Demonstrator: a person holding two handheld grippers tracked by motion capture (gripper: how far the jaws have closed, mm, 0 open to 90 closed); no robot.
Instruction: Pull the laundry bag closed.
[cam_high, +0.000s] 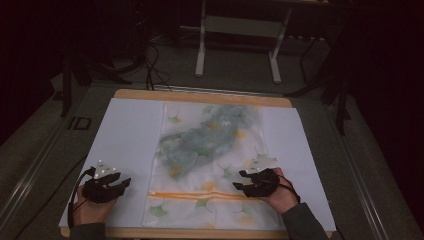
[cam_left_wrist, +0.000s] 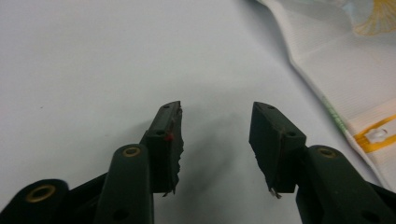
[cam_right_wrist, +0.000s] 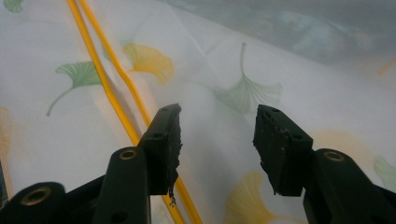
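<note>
Surface: wooden top, edge showing at the far and near sides, standing on a dark floor with cables and a white frame beyond it.

White sheet: spread over most of the surface, flat.

Bag: pale and see-through, printed with green and yellow fan-shaped leaves, lying flat in the middle of the white sheet. A grey-green bundle shows inside its far half. Its near end carries a double orange zip strip running crosswise.

Right tongs: held in the person's right hand over the bag's near right part, just beyond the zip strip. Released; in the right gripper view the jaws stand apart above the printed film with nothing between them.

Left tongs: held in the left hand over bare white sheet, beside the bag's near left edge and clear of it. Released, jaws wide, nothing between them.
</note>
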